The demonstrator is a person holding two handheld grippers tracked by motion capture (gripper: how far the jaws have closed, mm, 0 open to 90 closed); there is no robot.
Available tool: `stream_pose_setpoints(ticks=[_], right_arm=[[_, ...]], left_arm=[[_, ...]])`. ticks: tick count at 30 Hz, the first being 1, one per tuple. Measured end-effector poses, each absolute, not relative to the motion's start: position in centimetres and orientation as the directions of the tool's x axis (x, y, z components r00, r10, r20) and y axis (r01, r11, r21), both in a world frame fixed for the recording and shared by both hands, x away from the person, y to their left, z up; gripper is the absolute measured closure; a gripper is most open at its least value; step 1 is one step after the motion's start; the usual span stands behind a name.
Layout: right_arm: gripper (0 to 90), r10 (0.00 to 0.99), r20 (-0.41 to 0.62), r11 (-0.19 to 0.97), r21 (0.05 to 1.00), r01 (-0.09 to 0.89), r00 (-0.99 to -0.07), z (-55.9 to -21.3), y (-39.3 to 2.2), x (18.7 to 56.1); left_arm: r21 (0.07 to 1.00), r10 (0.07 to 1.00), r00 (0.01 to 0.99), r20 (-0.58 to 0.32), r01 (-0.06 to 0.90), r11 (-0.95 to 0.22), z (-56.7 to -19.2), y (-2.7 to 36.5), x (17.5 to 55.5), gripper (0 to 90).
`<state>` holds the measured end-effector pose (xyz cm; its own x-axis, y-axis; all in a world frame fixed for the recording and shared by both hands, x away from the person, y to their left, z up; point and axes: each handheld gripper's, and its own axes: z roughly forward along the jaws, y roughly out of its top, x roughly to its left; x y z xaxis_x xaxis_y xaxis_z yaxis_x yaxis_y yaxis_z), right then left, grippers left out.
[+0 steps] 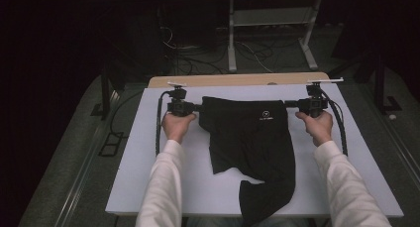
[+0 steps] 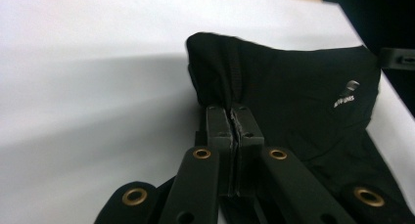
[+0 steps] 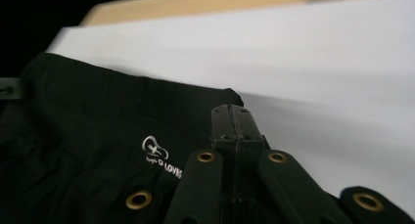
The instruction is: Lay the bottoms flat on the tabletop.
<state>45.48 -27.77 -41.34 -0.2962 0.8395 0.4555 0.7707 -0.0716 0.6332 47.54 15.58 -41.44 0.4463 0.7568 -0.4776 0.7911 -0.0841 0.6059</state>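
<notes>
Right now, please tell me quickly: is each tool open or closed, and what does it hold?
Left tool: closed, gripping one end of the waistband of the black shorts.
Right tool: closed, gripping the other waistband end.

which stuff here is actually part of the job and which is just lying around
Part of the job:
- black shorts, stretched by the waistband between the two grippers
- left gripper, shut on the shorts' left corner
- right gripper, shut on the right corner
- white table top the shorts lie on

Just lying about:
- metal stand behind the table
- cables on the floor
</notes>
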Motion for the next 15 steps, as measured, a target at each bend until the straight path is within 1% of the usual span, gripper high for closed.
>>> stream_pose_setpoints(ticks=[3,4,6,7,8,9,11,13,14,15], right_arm=[[89.5,0.858,0.451,-0.101,0.615,0.782,-0.244,-43.0,-29.1,46.2],[89.5,0.856,0.462,-0.119,0.613,0.781,-0.233,-43.3,-29.6,46.3],[88.3,0.856,0.466,-0.130,0.615,0.777,-0.225,-43.6,-30.5,46.4],[86.0,0.853,0.472,-0.134,0.610,0.781,-0.222,-43.7,-30.8,46.4],[79.8,0.848,0.482,-0.148,0.612,0.777,-0.219,-43.6,-31.2,46.3],[77.4,0.843,0.495,-0.170,0.615,0.770,-0.210,-43.6,-31.6,46.1],[66.6,0.824,0.529,-0.195,0.602,0.774,-0.204,-43.6,-32.2,46.0],[55.6,0.812,0.551,-0.200,0.573,0.795,-0.193,-43.9,-32.3,46.0],[50.3,0.818,0.543,-0.192,0.567,0.801,-0.189,-44.0,-32.2,46.1],[47.2,0.819,0.541,-0.186,0.566,0.803,-0.191,-44.0,-32.0,46.1]], left_arm=[[0.608,0.744,0.458,-0.487,0.789,-0.088,-42.7,13.8,48.0,87.1],[0.607,0.745,0.457,-0.486,0.790,-0.089,-42.9,13.5,48.1,85.0],[0.602,0.760,0.446,-0.473,0.793,-0.091,-43.4,13.4,48.2,76.5],[0.595,0.766,0.436,-0.472,0.799,-0.087,-43.5,13.5,48.3,70.7],[0.592,0.771,0.424,-0.474,0.802,-0.077,-43.7,13.8,48.4,65.5],[0.590,0.774,0.413,-0.480,0.805,-0.064,-43.7,14.1,48.4,61.0],[0.599,0.778,0.397,-0.487,0.800,-0.033,-43.7,14.7,48.4,52.9],[0.603,0.778,0.385,-0.497,0.797,-0.009,-43.7,15.1,48.5,47.4],[0.604,0.782,0.381,-0.494,0.797,-0.007,-43.7,15.3,48.5,44.3],[0.601,0.780,0.374,-0.501,0.799,0.003,-43.8,15.5,48.6,42.3]])
